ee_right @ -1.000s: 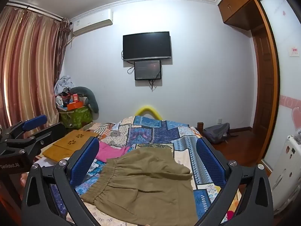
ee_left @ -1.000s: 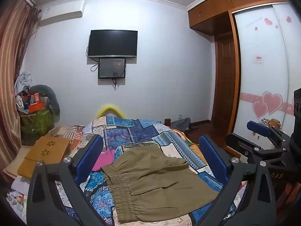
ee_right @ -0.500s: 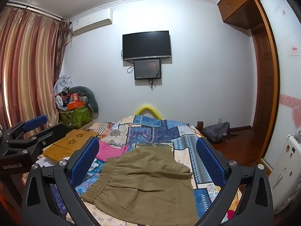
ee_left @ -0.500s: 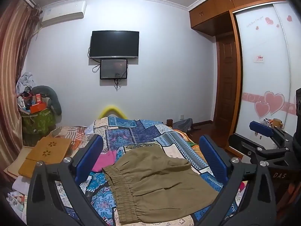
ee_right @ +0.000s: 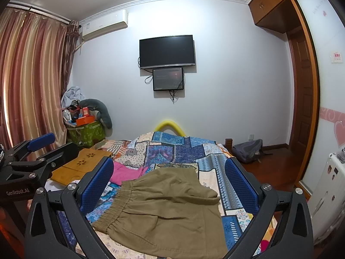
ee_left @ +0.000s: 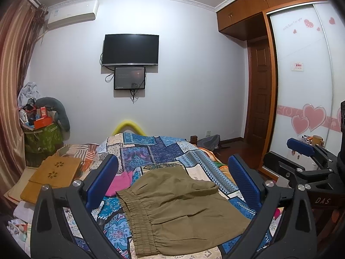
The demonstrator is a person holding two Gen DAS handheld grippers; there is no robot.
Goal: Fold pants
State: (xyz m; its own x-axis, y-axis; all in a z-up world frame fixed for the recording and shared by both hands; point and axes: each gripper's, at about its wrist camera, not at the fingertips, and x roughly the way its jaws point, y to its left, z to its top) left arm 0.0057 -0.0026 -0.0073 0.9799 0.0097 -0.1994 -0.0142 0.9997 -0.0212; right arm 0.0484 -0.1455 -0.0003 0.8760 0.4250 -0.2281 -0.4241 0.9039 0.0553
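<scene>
Pants (ee_left: 181,211), olive and already doubled over, lie on the patchwork bedspread (ee_left: 155,151) in my left wrist view, elastic waistband toward seven o'clock and the hem end toward four. My left gripper (ee_left: 172,183) hovers above them with its blue pads spread wide, holding nothing. At three o'clock I see my right gripper (ee_left: 301,151), apart from the cloth. A pink garment (ee_left: 120,182) pokes out at ten o'clock, just beside the waistband, so I should keep my pinch clear of it.

From my right wrist view the pants (ee_right: 163,209) sit between my spread pads, waistband at eight o'clock, a rumpled fold edge at two. My right gripper (ee_right: 170,185) is open and empty; my left gripper (ee_right: 41,149) shows at nine o'clock. To fold well, I judge I should lower both grippers together, pinch both layers at matching corners of one end, lift only slightly, and carry that end straight over so the edges line up without dragging the bedspread (ee_right: 217,172).
</scene>
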